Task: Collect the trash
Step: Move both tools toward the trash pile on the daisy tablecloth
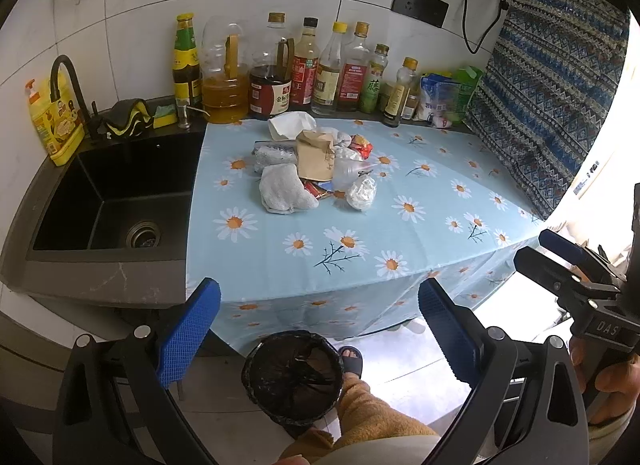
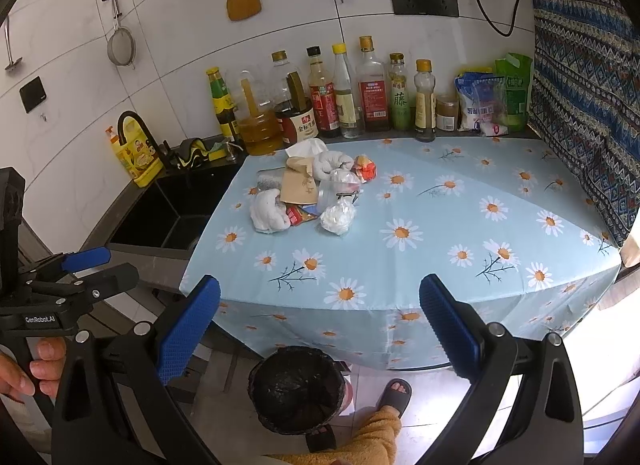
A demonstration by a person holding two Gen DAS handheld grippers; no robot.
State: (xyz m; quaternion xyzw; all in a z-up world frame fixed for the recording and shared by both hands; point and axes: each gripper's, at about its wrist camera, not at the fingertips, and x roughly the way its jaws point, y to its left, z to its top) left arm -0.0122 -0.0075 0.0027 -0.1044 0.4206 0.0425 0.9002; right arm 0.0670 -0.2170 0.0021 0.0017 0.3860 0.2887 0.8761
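i stand at a desk (image 2: 440,233) covered with a light blue cloth printed with daisies. a black sink (image 1: 116,201) adjoins the desk's left edge. along the desk's far edge stands a row of sauce and oil bottles (image 2: 340,101), with a few packets at the far right corner.

on the floor, just below the desk's near edge, sits a round bin lined with a black bag (image 2: 296,389), beside my sandalled foot (image 2: 394,391).

the trash pile (image 2: 308,193) lies toward the desk's far left part, well apart from both tools. in it are a brown paper bag (image 2: 298,185), a crumpled white cloth-like wad (image 2: 268,213) at the pile's left, a knotted clear bag with white contents (image 2: 338,217) at its near side, a red and orange wrapper (image 2: 366,167) at the far right of the pile, and a white tissue (image 2: 306,147) at the back.

my left tool (image 1: 320,329) hangs before the near edge, its blue-padded fingers wide apart and holding nothing. my right tool (image 2: 320,329) is the same, fingers spread wide and empty, above the bin.
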